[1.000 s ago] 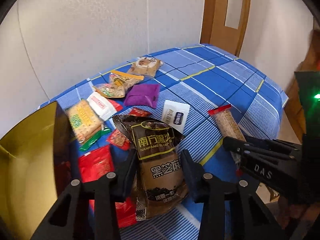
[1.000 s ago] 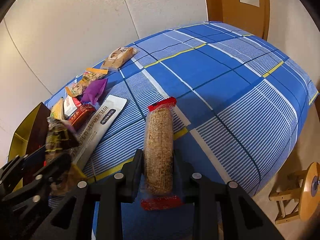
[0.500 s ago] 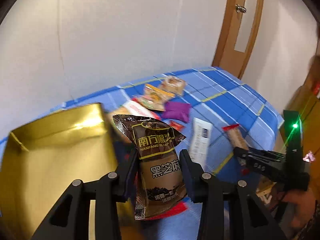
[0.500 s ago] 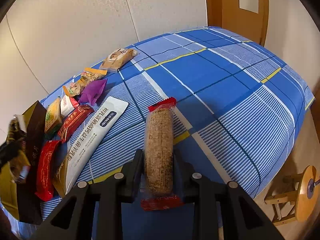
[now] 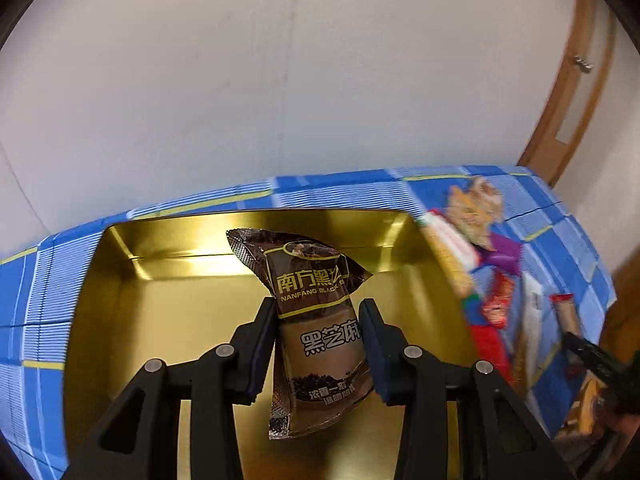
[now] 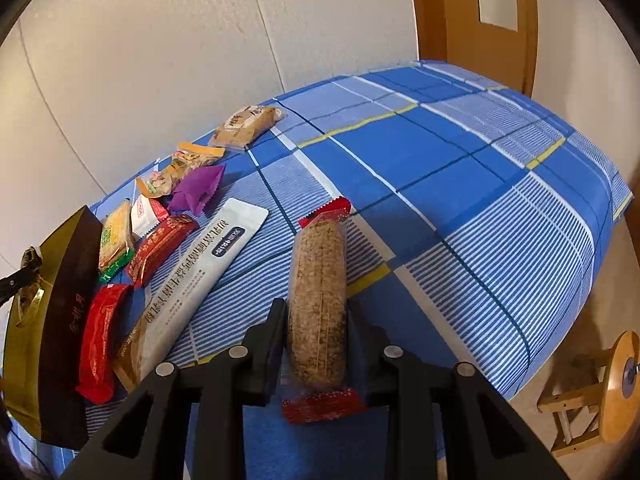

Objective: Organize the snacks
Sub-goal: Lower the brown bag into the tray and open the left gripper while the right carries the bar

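My left gripper (image 5: 320,316) is shut on a brown black-sesame snack packet (image 5: 316,320) and holds it above the open gold box (image 5: 168,292), whose inside shows nothing else. In the right wrist view my right gripper (image 6: 316,312) is shut on a long oat bar with red ends (image 6: 318,300), which lies on the blue checked tablecloth (image 6: 460,184). The gold box (image 6: 24,344) with its dark brown wall stands at that view's far left, and the left gripper's tip (image 6: 16,280) shows over it.
Several loose snacks lie between box and oat bar: a long white sachet (image 6: 204,272), red packets (image 6: 100,332), a yellow cracker pack (image 6: 116,236), a purple packet (image 6: 200,188) and a tan biscuit pack (image 6: 246,124). A white wall runs behind. A wooden stool (image 6: 600,392) stands beyond the right edge.
The left gripper has carried the sesame packet leftward from over the loose snacks to above the gold box. The right gripper has stayed on the oat bar.
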